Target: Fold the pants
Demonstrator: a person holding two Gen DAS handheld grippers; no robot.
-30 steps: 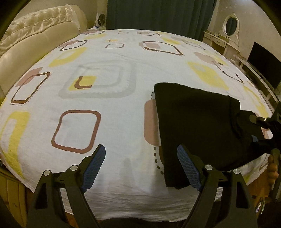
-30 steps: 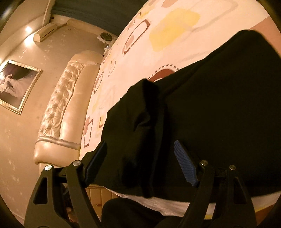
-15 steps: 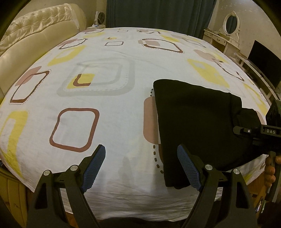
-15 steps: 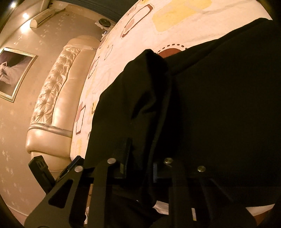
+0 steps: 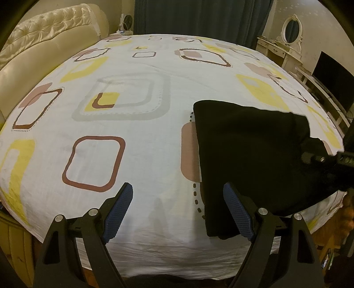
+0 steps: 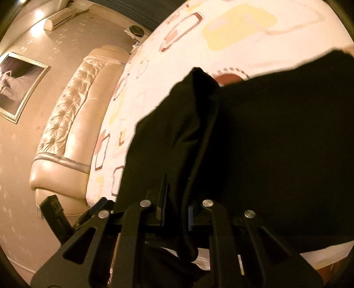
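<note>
The black pants lie folded on the bed's near right part. My left gripper is open and empty above the bed's front edge, its right finger just over the pants' near left corner. In the right wrist view my right gripper is shut on a bunched edge of the black pants, which rises as a ridge in front of the jaws. The right gripper also shows at the far right of the left wrist view, at the pants' right corner.
The bed has a white sheet with yellow, brown and grey squares. A cream tufted headboard stands at the left. A white dresser with a mirror and a dark screen stand at the right. Dark curtains hang behind.
My right gripper closed on the pants' edge and lifted it a little. My left gripper stayed open and nearly still.
</note>
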